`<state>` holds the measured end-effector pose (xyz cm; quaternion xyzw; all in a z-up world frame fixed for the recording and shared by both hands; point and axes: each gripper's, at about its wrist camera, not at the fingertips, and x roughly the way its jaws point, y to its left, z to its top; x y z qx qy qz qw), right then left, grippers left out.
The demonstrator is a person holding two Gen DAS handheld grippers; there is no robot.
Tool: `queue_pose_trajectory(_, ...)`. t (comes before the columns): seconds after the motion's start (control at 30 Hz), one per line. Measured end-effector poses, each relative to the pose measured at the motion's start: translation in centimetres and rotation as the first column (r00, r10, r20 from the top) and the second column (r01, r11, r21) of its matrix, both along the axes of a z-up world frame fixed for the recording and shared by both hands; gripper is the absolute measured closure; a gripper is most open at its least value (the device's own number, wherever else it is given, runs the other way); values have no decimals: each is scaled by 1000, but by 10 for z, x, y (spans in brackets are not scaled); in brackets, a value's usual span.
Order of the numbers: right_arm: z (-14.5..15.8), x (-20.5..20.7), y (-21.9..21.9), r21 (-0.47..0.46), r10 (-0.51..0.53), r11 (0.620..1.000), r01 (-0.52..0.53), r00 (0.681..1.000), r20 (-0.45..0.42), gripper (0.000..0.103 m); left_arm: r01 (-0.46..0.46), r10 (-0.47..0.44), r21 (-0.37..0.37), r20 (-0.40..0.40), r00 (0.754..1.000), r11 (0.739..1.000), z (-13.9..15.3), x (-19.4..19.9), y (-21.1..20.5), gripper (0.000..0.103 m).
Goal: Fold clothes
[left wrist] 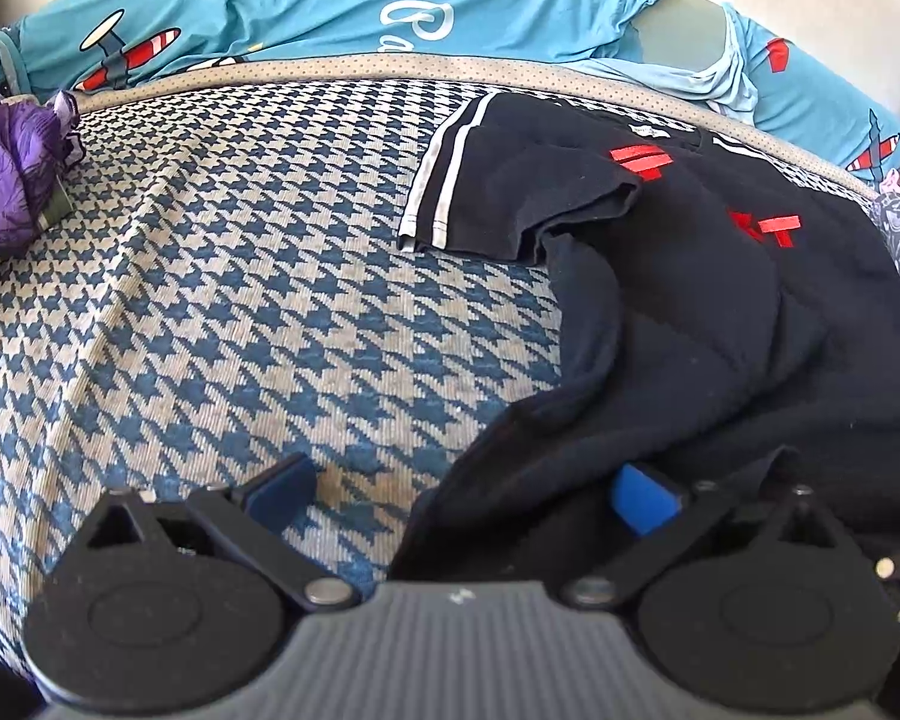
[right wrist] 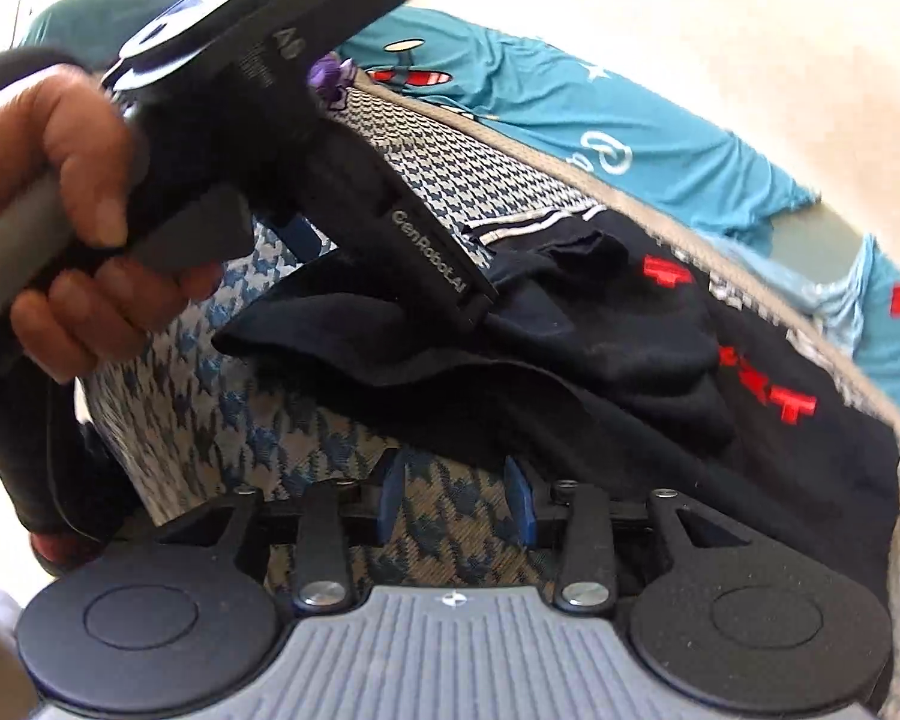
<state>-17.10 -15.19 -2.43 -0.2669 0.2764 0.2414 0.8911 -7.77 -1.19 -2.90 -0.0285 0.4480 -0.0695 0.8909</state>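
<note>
loosely, black shirt [left wrist: 720, 312] lies rumpled, red-printed.

Black gripper [right wrist: 456, 495] with blue pads, silver screws, seemingly ribbed grey housing.

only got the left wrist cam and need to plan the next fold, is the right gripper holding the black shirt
observer: no. The right gripper is open with nothing between its pads; only the houndstooth cover shows in the gap.
operator: how close is it to the shirt
observer: the black shirt has its near edge just beyond the fingertips, and I see no contact.
operator: who's on my gripper
observer: a hand is wrapped round the handle of the left gripper, which reaches in over the shirt's far fold.
</note>
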Motion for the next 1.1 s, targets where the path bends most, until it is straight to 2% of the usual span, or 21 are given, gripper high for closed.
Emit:
queue_pose_trajectory(0.3,-13,8,11,-43,71,997,-68,996,61,69,-4,4,-8,-1,1000,1000,0,0,1,0)
queue_pose_trajectory(0.43,-17,6,14,-36,95,995,-93,993,65,91,-3,3,-9,2,1000,1000,1,0,1,0)
queue_pose_trajectory(0.53,-19,4,17,-41,117,993,-114,990,74,99,-3,3,-13,7,1000,1000,1,-2,1,0)
queue_pose_trajectory(0.6,-18,3,17,-32,109,994,-107,991,75,100,-3,3,-16,10,1000,1000,2,-3,1,0)
queue_pose_trajectory(0.7,-13,6,13,25,87,996,-88,996,33,100,-9,9,-27,11,1000,1000,4,-6,4,0)
queue_pose_trajectory(0.83,-2,4,1,166,102,982,-87,991,-85,100,-41,42,-19,3,999,999,6,-8,11,0)
queue_pose_trajectory(1.1,3,-9,-7,281,172,953,-114,966,-191,100,-72,72,17,-1,997,997,8,-16,19,0)
